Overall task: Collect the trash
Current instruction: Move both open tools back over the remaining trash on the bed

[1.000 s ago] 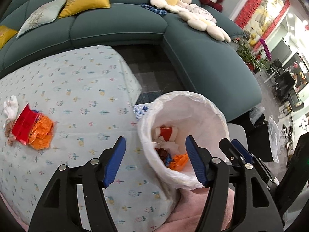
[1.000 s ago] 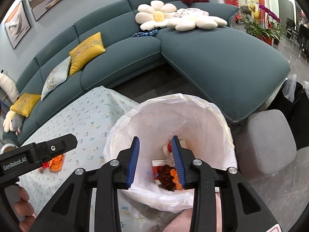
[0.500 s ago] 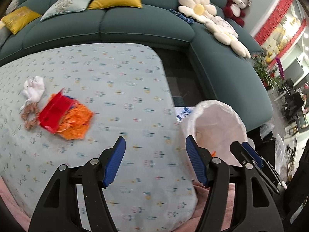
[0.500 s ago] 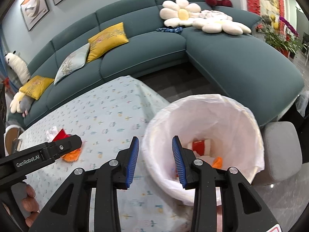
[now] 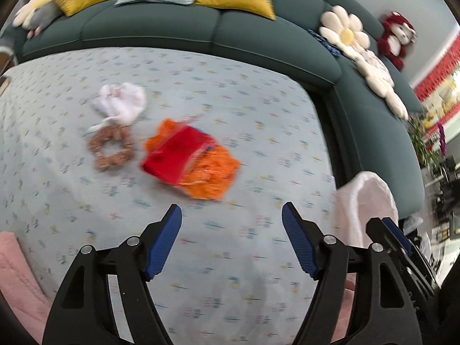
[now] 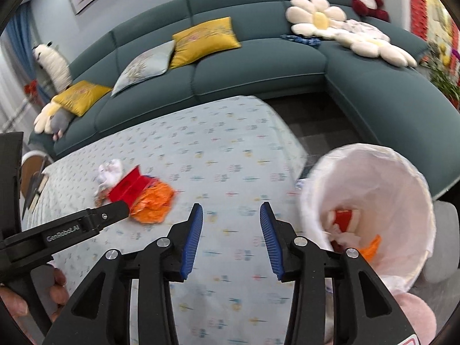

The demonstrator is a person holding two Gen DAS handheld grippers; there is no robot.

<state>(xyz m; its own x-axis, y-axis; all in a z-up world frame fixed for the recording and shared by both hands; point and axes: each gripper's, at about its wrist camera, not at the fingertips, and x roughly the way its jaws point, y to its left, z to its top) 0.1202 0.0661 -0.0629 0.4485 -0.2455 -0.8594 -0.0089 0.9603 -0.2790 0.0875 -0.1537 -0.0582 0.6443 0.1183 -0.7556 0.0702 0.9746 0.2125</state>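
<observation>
Left wrist view: left tool (image 5: 231, 215), jaws just widened and empty, should straddle the red-and-orange wrapper pile (image 5: 191, 162) on the worktop (image 5: 258, 120). Right wrist view: right tool (image 6: 231, 218), also opening, empty; bin (image 6: 371, 215) just right.

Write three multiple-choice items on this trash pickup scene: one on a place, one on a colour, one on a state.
1. Where is the white-lined bin?
A. on the sofa
B. off the table's right edge
C. at the table's middle

2. What colour is the flat packet lying on the orange wrapper?
A. red
B. green
C. black

3. How is the left gripper?
A. shut on the packet
B. shut on tissue
C. open, holding nothing

Key: 1 B, the bin stands past the patterned tablecloth. 2 A, the packet is plainly red. 3 C, its blue pads stand apart over bare cloth.
</observation>
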